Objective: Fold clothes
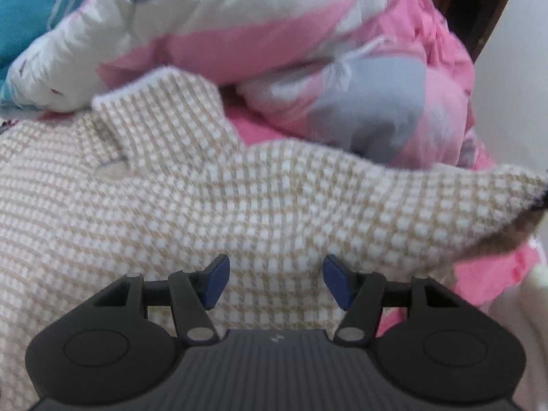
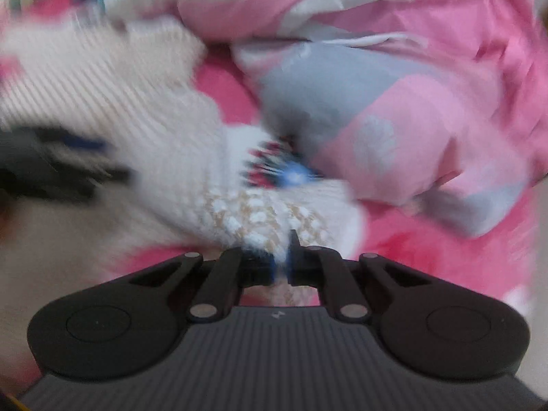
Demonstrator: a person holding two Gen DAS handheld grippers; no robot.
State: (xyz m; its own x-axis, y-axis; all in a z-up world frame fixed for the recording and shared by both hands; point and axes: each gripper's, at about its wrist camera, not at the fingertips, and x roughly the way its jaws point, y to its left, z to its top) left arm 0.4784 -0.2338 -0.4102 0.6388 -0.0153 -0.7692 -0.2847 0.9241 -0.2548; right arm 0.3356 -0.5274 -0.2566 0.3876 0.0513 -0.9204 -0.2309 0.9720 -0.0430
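Two wrist views show the same soft heap of bedding and one garment. Biggest is the quilt (image 1: pixel 274 34), puffy, with pink, white and grey patches; it fills the far part of both views and lies on a bright pink sheet (image 1: pixel 253 130). At the far left, behind the quilt, sits some blue fabric (image 1: pixel 24 10).

Next in size is the knitted garment (image 1: pixel 205 198), beige and white in a small check pattern. In the left wrist view it covers the whole near and middle area, and its ribbed edge (image 1: pixel 137 89) reaches up against the quilt. Its right corner (image 1: pixel 513 188) is lifted and turned, showing a darker underside.

In the right wrist view the picture is blurred; the same garment (image 2: pixel 260 219) runs from the far left toward the near centre.

The left gripper (image 1: pixel 275 281) hangs over the garment with its blue pads well apart, holding nothing. The right gripper (image 2: pixel 281 267) has its fingers pressed together on a fold of the garment, which bunches up just beyond the tips.
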